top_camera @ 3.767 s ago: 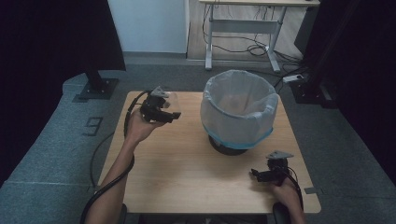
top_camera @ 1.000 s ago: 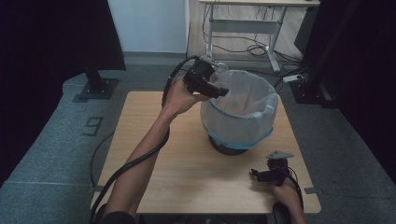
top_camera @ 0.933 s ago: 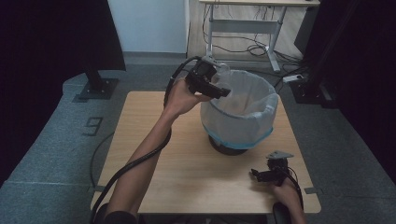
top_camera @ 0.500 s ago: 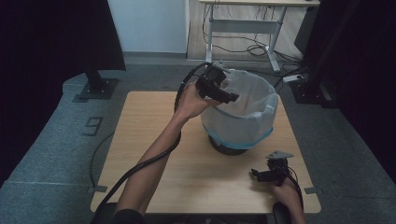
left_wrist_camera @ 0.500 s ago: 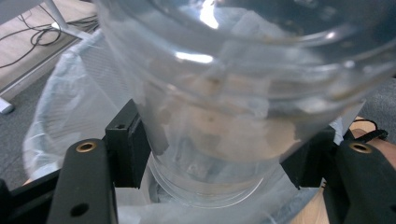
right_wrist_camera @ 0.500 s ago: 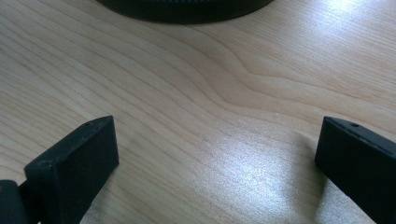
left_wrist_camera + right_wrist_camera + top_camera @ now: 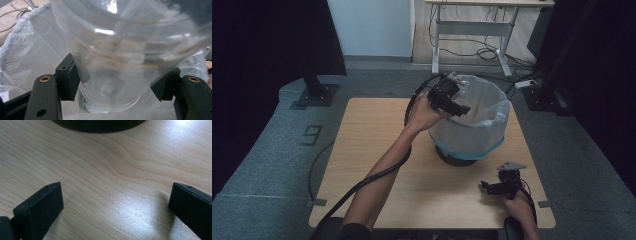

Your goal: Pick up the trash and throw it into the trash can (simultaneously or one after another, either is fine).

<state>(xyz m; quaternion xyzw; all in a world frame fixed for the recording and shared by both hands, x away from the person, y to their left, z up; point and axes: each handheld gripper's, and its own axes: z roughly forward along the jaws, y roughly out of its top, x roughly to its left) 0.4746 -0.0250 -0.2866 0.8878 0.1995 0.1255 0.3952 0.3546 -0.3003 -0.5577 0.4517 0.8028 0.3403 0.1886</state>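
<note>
While the left gripper (image 7: 117, 82) clamps a clear cup (image 7: 120, 50) over the lined bin (image 7: 472, 122), the right gripper (image 7: 115, 202) rests agape on bare table (image 7: 105, 170).

A lined bin (image 7: 472, 125) stands on the worktop (image 7: 372, 150), toward its far right. The left hand-held gripper (image 7: 451, 97) hangs over the bin's near-left rim, a cup (image 7: 125, 50) between its jaws above the liner (image 7: 22, 47). The right hand-held gripper (image 7: 497, 187) sits low at the worktop's near right corner, in front of the bin, well apart from the left one.
</note>
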